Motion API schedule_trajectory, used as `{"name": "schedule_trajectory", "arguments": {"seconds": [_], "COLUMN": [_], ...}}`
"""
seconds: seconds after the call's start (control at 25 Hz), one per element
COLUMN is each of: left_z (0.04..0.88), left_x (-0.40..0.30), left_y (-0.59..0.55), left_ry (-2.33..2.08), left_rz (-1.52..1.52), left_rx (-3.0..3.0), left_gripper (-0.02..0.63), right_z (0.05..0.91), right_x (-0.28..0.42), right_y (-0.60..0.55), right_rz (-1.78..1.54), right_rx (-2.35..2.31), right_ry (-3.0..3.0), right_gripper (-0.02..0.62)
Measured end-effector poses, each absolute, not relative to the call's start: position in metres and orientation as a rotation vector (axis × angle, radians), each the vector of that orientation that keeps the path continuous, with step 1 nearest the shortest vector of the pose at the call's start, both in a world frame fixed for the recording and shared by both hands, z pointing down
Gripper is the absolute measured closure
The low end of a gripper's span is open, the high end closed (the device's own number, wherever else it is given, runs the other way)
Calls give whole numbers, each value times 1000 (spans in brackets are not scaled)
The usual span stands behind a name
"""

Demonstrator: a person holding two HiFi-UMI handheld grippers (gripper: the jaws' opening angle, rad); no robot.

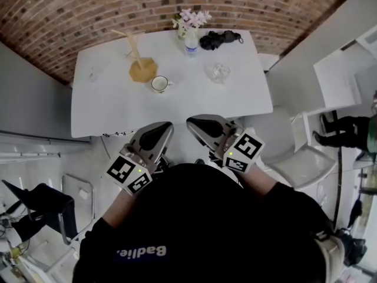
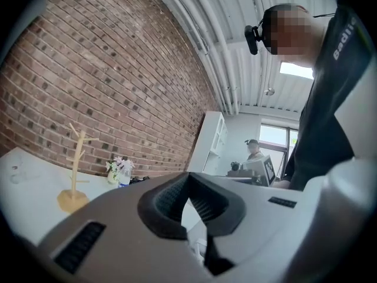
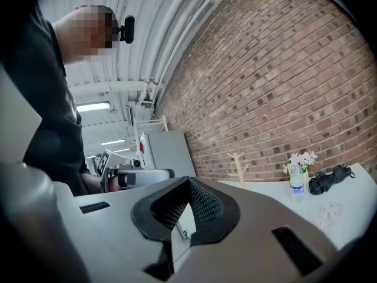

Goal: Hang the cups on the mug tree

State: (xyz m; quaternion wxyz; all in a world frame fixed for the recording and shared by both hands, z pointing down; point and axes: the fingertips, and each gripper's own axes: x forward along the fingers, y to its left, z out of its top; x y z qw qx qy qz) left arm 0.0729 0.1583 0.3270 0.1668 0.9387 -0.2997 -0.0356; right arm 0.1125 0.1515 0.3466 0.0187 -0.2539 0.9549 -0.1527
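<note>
No cup is hung yet. We hold the left gripper (image 1: 165, 127) and right gripper (image 1: 192, 123) short of the white table (image 1: 118, 108), jaws pressed together and empty.

The white cup (image 1: 159, 84) stands just beside the mug tree (image 1: 141, 63). A glass cup (image 1: 220, 72) stands well apart to its right.

Next, we judge, one gripper opens and reaches for the white cup.

The flower vase (image 1: 188, 23), bottle (image 1: 191, 45) and black bundle (image 1: 219, 39) stand behind, off the path.

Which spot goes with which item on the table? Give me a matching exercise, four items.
Items:
1. tree
2. white cup
3. flowers
4. black bundle

Places:
a. far edge, right of the bottle
b. left of centre, pegs bare
c. just on the near side of the tree base
d. far edge, just behind the bottle

Pairs: 1-b, 2-c, 3-d, 4-a
</note>
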Motion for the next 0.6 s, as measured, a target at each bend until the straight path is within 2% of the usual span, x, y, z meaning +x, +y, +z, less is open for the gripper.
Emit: {"name": "schedule_trajectory", "arguments": {"seconds": [0.6], "left_z": [365], "left_x": [9], "left_y": [102], "left_ry": [-763], "left_rz": [73], "left_rx": [2783], "left_gripper": [603], "right_z": [345], "right_x": [71], "right_y": [114], "right_rz": [-445], "right_rx": [-1040], "right_ry": [2923], "right_gripper": [568]}}
